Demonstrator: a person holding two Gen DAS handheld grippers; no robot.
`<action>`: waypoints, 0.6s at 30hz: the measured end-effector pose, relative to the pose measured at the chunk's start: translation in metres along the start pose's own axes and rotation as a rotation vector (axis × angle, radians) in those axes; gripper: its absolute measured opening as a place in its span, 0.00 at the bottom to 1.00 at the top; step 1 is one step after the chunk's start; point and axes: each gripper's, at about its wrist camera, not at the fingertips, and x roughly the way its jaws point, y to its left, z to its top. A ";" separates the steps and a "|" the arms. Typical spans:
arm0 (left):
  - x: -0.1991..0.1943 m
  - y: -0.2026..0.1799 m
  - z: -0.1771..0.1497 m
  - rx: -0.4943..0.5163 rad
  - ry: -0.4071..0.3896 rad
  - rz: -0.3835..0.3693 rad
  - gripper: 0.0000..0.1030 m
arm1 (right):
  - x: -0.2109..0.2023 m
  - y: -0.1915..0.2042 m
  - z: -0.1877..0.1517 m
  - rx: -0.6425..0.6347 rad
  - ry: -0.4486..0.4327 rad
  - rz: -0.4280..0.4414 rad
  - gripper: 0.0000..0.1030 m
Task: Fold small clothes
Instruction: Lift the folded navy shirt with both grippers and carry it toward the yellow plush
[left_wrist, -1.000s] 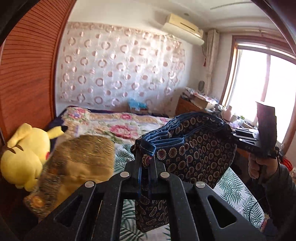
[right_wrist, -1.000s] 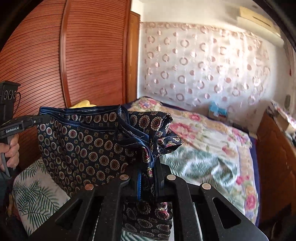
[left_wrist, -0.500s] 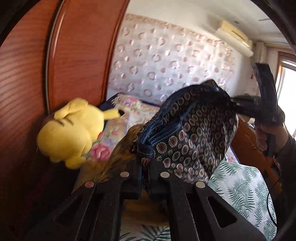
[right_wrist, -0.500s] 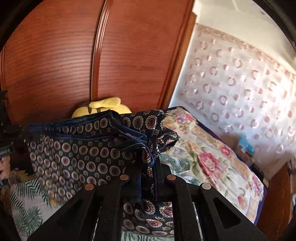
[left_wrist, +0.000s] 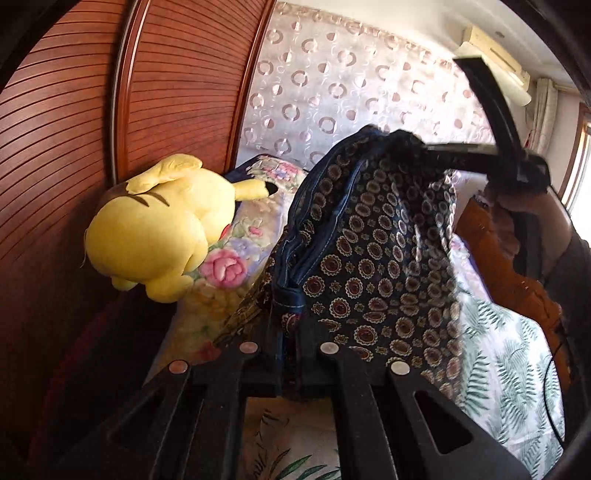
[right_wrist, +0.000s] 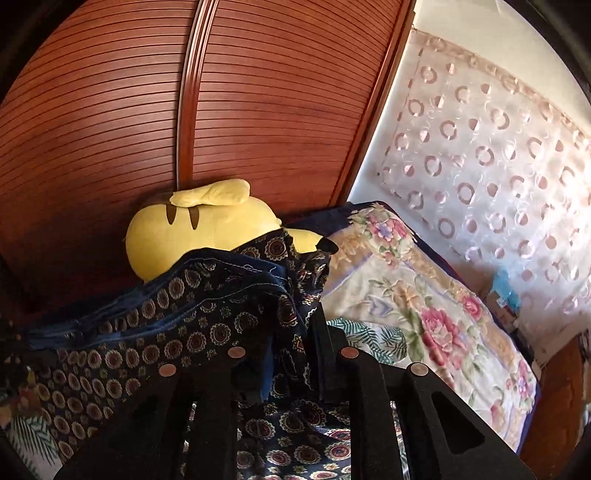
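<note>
My left tool (left_wrist: 286, 365) clamps the waistband of the patterned shorts (left_wrist: 369, 266), which hang at frame centre above the bed (right_wrist: 424, 295). My right tool (right_wrist: 291, 350) is opening, cloth between its fingers. I should lay the shorts flat before releasing, edges aligned.

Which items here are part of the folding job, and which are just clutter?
In the job:
- patterned navy garment
- left tongs, shut on its waistband
- right tongs, opening, cloth between them

Lying about:
- yellow plush toy
- floral quilt
- leaf-print sheet
- wooden wardrobe doors
</note>
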 end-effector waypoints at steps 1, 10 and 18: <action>0.001 0.000 -0.002 -0.001 0.004 0.004 0.05 | -0.001 0.000 0.000 0.000 -0.002 -0.014 0.27; -0.015 -0.011 0.000 0.053 -0.008 0.045 0.13 | -0.017 0.009 -0.031 0.132 -0.021 0.032 0.44; -0.047 -0.029 0.000 0.144 -0.084 0.021 0.85 | -0.061 0.014 -0.099 0.253 -0.046 0.088 0.44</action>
